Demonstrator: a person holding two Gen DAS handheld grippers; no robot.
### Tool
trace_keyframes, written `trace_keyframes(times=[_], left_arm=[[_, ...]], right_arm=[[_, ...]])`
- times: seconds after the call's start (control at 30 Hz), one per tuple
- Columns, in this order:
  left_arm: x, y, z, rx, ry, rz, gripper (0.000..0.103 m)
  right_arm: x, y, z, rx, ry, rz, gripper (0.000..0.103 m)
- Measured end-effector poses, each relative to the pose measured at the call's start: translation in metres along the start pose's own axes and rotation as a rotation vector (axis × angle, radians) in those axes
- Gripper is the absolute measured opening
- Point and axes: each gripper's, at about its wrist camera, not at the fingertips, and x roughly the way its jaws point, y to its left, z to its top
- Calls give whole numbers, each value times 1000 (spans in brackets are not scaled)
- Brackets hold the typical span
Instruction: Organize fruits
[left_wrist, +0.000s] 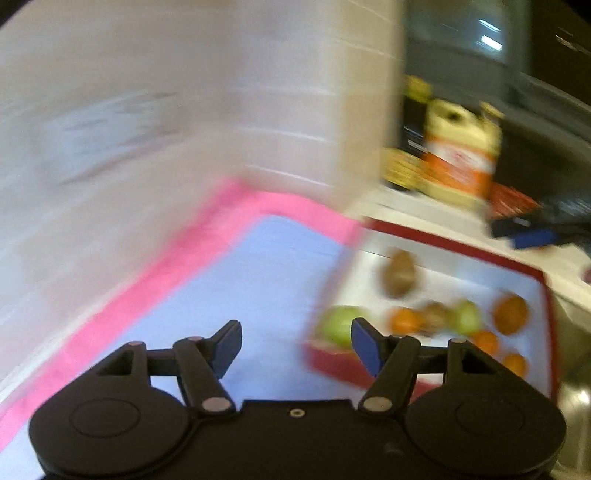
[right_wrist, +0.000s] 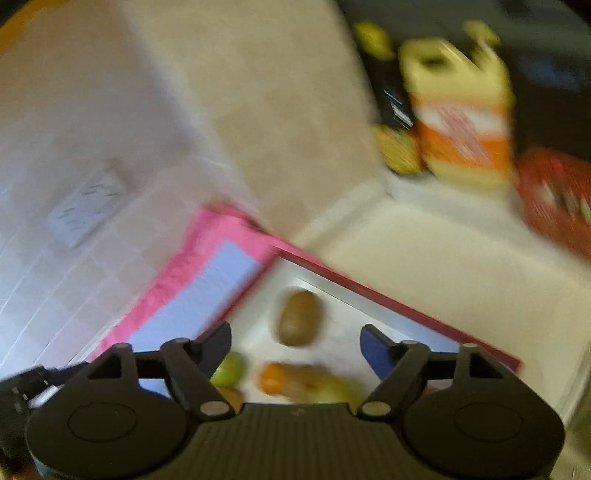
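Observation:
Both views are motion-blurred. A red-rimmed white tray (left_wrist: 532, 275) holds several fruits: a brown kiwi (left_wrist: 399, 273), a green apple (left_wrist: 341, 325), an orange (left_wrist: 511, 314) and others. My left gripper (left_wrist: 295, 347) hangs open over the pink-bordered blue mat (left_wrist: 258, 280), left of the tray, with nothing between its fingers. In the right wrist view my right gripper (right_wrist: 295, 349) stands open above the tray (right_wrist: 388, 302). The kiwi (right_wrist: 299, 317) lies below and between its fingers, untouched. A green apple (right_wrist: 229, 369) and an orange (right_wrist: 273, 378) lie nearer the camera.
A tiled wall (left_wrist: 147, 129) runs along the left with a white socket (right_wrist: 86, 212). At the back right stand a yellow jug with an orange label (right_wrist: 461, 122), a yellow item (right_wrist: 399, 149) and a red packet (right_wrist: 557, 195) on the pale counter (right_wrist: 443, 258).

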Motion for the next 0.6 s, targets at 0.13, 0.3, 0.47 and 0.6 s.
trace_keyframes(times=[0.13,0.3,0.47,0.6], left_arm=[[-55,60,-11,-151,-65,262,79],[-122,103,-39,-332,-152,405,80],[-169,102,-94,-378,-95,591,80],[-195,90,-135,-465,-70,635,80]], right_arm=[[-11,72,-7,-162,-66,112,82],[-13,161,-25,-316,-73,205,83],[-22,230,-58,-410,-63,181,84],[-28,264,-97,-501,-48,121,85]])
